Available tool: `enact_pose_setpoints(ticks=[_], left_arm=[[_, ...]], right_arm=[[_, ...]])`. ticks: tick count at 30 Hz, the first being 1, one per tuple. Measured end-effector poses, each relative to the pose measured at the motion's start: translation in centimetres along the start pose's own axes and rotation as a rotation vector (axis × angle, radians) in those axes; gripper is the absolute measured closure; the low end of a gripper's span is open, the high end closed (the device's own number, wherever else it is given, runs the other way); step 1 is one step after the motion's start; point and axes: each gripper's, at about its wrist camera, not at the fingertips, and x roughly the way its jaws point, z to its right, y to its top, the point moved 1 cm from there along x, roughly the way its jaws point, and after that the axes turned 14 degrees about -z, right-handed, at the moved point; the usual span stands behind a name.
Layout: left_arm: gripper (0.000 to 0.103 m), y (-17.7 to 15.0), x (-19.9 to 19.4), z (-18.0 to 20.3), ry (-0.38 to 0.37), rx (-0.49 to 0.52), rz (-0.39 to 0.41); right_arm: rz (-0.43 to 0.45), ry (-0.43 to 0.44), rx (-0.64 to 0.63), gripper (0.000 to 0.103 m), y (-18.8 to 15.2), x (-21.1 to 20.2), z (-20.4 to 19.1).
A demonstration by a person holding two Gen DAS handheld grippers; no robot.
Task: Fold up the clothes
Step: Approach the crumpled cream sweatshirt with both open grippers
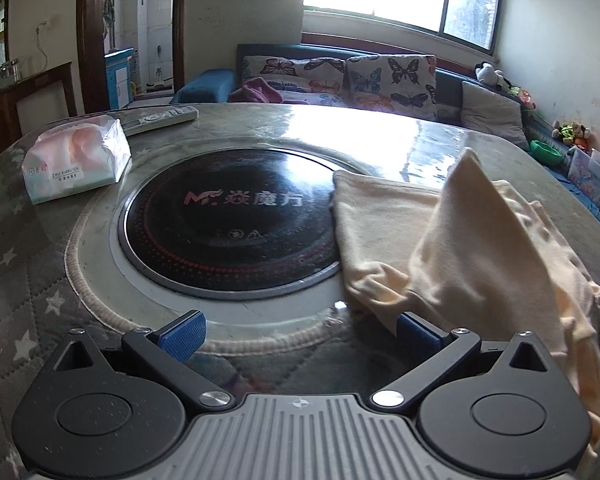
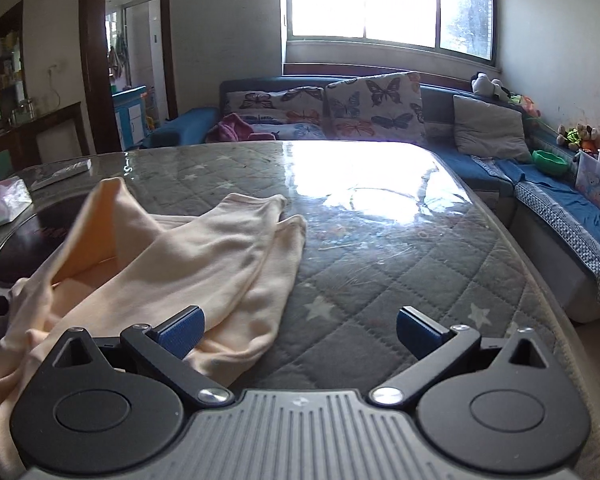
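Both grippers, left (image 1: pixel 300 330) & right (image 2: pixel 300 330), gape wide, holding nothing. Cream garment (image 2: pixel 204 264) lies rumpled mid-table (image 2: pixel 380 264), partly over round cooktop (image 1: pixel 228 224); tissue pack (image 1: pixel 76 160) near far-left edge.

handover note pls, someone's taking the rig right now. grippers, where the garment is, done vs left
Left gripper: open, empty, over the round cooktop's rim.
Right gripper: open, empty, over the quilted table cover.
Cream garment: lies crumpled between the two grippers, part on the cooktop, one corner standing up, two ends pointing away toward the sofa.
Done: no neat fold visible.
Left: spread it flat, fold it.
Tissue pack and remote sit far left.
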Motion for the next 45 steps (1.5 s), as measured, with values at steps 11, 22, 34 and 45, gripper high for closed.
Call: enact_pose_setpoints(ticks=[11, 22, 34, 45], left_arm=[[0.000, -1.4, -1.5, 2.9, -0.027, 0.040, -0.034], [0.000, -2.8, -3.4, 5.2, -0.019, 0.087, -0.055], [0.000, -5.4, -5.3, 6.2, -0.011, 0.142, -0.068], [0.000, -7.6, -6.2, 7.5, -0.019, 0.198, -0.082]], right_arm=[[-0.004, 0.047, -0.040, 0.000, -2.9, -2.8, -2.7], [-0.062, 0.067, -0.072, 0.000, -5.2, -4.1, -4.5], [-0.109, 0.077, -0.087, 0.000, -7.2, -5.3, -5.8], [-0.114, 0.079, -0.094, 0.000, -8.1, -6.3, -6.5]])
